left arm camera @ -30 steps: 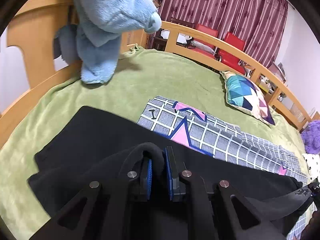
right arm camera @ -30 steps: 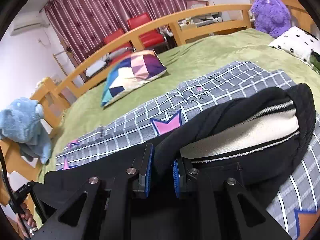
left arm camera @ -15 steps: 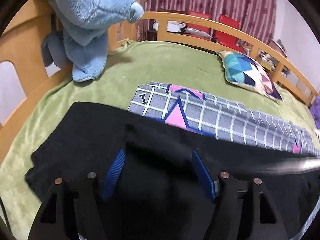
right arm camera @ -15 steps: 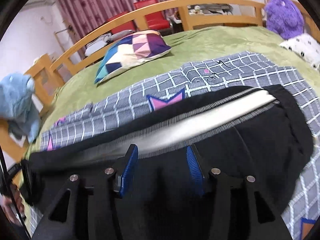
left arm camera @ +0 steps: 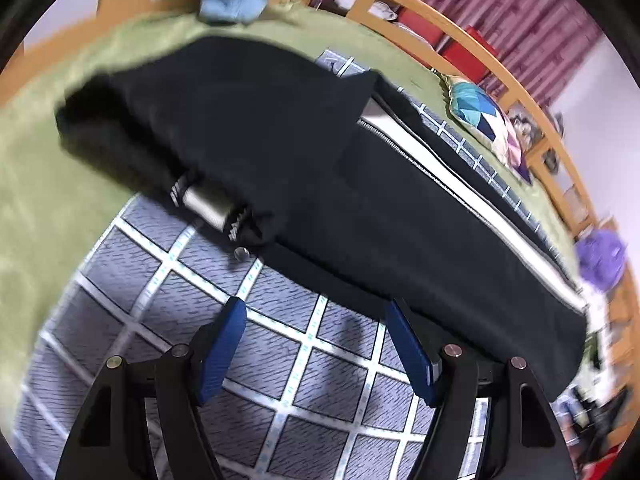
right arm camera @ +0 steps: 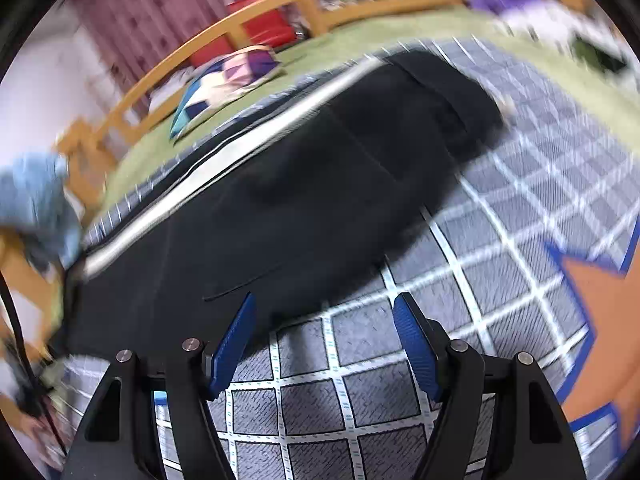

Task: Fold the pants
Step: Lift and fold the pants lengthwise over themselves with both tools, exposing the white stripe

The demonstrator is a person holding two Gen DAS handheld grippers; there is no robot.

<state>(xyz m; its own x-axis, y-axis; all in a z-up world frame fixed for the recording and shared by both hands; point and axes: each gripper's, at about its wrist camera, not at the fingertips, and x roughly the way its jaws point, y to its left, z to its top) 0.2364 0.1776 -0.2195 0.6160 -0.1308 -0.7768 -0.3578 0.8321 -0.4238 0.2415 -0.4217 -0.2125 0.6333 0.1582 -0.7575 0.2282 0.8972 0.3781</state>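
Note:
The black pants [left arm camera: 320, 168] lie folded lengthwise on a grey checked mat [left arm camera: 280, 368], with a white side stripe [left arm camera: 460, 184] along their far edge. My left gripper [left arm camera: 316, 312] hangs open just in front of the pants' near edge, with only mat between its blue pads. In the right wrist view the pants [right arm camera: 304, 200] stretch from lower left to upper right. My right gripper [right arm camera: 324, 308] has its jaws still opening, and only mat shows between them at the pants' near edge.
The mat [right arm camera: 520, 220] lies on a green bedspread [left arm camera: 48, 184] inside a wooden bed rail [left arm camera: 400, 4]. A patterned pillow [left arm camera: 484, 116] sits beyond the pants. A light blue plush [right arm camera: 36, 200] and a purple plush [left arm camera: 600, 260] flank the bed.
Both grippers were shut on the black pants a second ago. They let go, opened wide and drew back and down to the near edge. The pants dropped flat onto the mat.

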